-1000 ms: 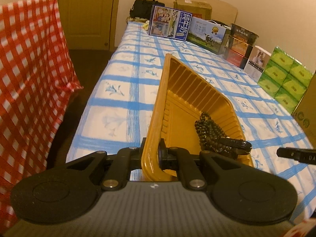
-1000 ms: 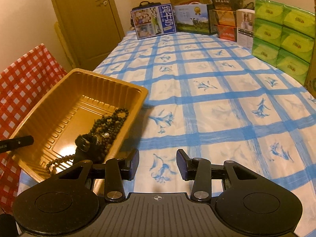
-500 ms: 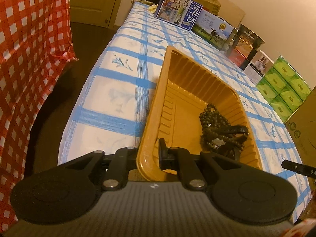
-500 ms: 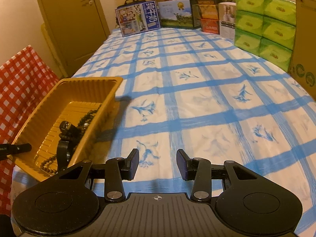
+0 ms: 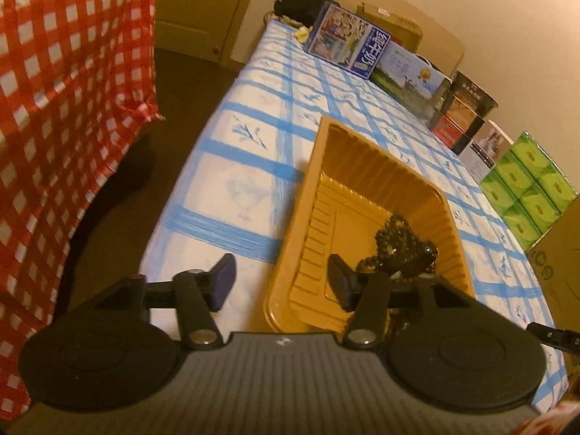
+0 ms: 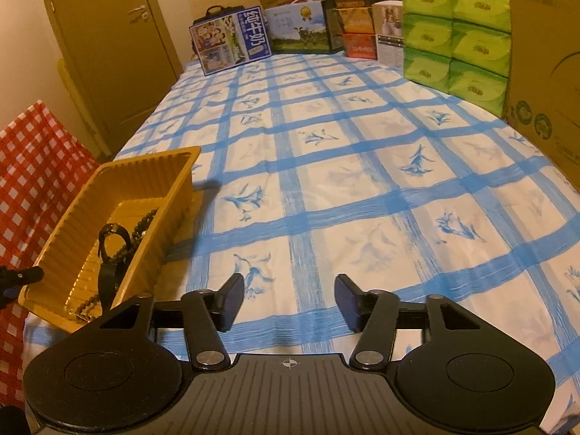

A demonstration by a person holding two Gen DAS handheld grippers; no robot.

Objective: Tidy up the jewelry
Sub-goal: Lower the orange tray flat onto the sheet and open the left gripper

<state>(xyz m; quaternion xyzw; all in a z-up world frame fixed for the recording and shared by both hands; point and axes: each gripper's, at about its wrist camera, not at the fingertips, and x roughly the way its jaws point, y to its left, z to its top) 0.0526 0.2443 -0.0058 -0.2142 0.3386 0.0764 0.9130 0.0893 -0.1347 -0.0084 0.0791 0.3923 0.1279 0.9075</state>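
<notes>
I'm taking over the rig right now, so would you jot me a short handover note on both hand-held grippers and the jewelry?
Left hand-held gripper: jaws have just been opening, straddling the yellow tray's near wall, no longer pinching it.
Right hand-held gripper: jaws have just been opening, empty over the blue-checked tablecloth.
Done: bead necklace and black watch lie in the tray.
Left: no other jewelry in view; perhaps reposition the tray.
</notes>
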